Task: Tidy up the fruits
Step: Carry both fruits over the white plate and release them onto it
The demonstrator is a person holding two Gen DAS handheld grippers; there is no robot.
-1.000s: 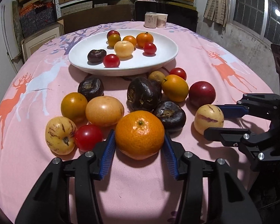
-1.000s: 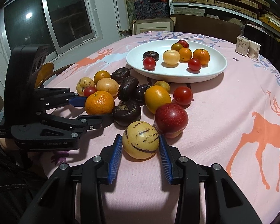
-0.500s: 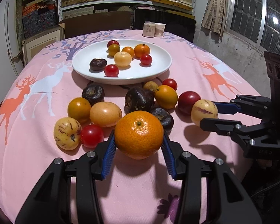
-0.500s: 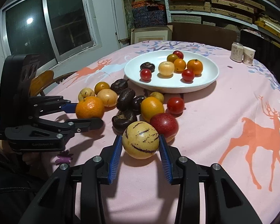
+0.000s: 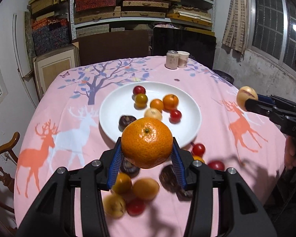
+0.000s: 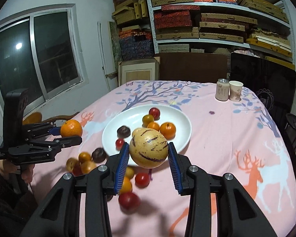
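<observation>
Item: we hold the firm, roundish tangerine (image 5: 147,142) pinched across its middle in the left gripper (image 5: 147,156) and the smooth, bruisable striped melon (image 6: 148,147) likewise in the right gripper (image 6: 148,159), both aloft near the plate (image 5: 112,106).

Bright orange, pebbled: mandarin (image 5: 147,142). Pale yellow with purple streaks: pepino melon (image 6: 148,150). Plain white: plate (image 5: 112,106). Pink, printed with orange and white deer and a blue-leaved tree: tablecloth (image 5: 73,106). Blue: finger pads (image 6: 122,165).

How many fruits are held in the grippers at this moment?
2. A mandarin is in the left gripper, and a striped yellow melon is in the right gripper. None seems hidden.
</observation>
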